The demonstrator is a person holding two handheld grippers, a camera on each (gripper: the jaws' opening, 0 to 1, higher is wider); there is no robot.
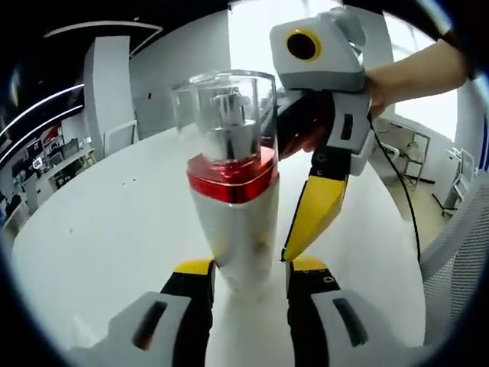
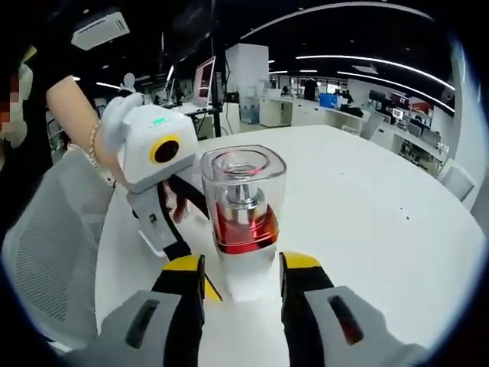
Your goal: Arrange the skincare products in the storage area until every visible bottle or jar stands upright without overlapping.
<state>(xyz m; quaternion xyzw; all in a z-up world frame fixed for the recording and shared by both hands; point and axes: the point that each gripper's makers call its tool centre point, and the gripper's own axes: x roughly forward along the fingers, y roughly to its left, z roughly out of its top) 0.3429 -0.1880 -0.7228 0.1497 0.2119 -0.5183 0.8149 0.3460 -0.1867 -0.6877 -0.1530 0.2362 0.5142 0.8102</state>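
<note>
Upright, bottle (image 1: 235, 199) (clear cap) between left gripper (image 1: 250, 277) fingers, right gripper (image 2: 243, 273) fingers, both clamping its base

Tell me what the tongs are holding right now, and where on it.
Both tongs, left and right, flank the white lower body of the clear-capped, red-banded pump bottle; firm contact cannot be told.

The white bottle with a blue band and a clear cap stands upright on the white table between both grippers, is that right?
Not quite: the band is red, not blue. Both the left gripper view and the right gripper view show the white bottle with a clear cap standing upright on the white table, with the left gripper and right gripper around it.
</note>
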